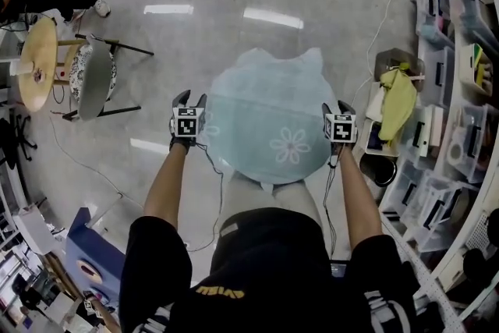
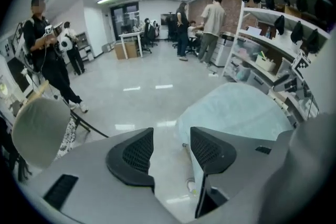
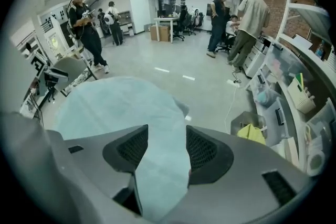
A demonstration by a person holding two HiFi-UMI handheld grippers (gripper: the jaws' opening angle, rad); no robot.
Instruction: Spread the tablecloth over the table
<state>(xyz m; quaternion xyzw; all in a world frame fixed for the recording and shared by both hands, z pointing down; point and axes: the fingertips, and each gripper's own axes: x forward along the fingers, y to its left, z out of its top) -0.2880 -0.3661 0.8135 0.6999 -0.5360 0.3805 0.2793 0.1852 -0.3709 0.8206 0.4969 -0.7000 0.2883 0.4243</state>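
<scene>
Tablecloth (image 1: pixel 265 117), pale blue with a flower print, lay draped over a round table, which it hid from sight. It sat directly in front of the person, between the two arms.

Left claw (image 2: pixel 171 152) was released. Its jaws stood apart with bare floor between them, and the cloth's hanging edge was just beside the inner jaw.

Right claw (image 3: pixel 167 149) was also released. Its jaws stood apart at the cloth's opposite edge, with a fold of cloth lying in the gap, not pinched.

Shelving (image 1: pixel 460 82) stood on the person's right, and a chair (image 1: pixel 92 78) stood well off to the left.
</scene>
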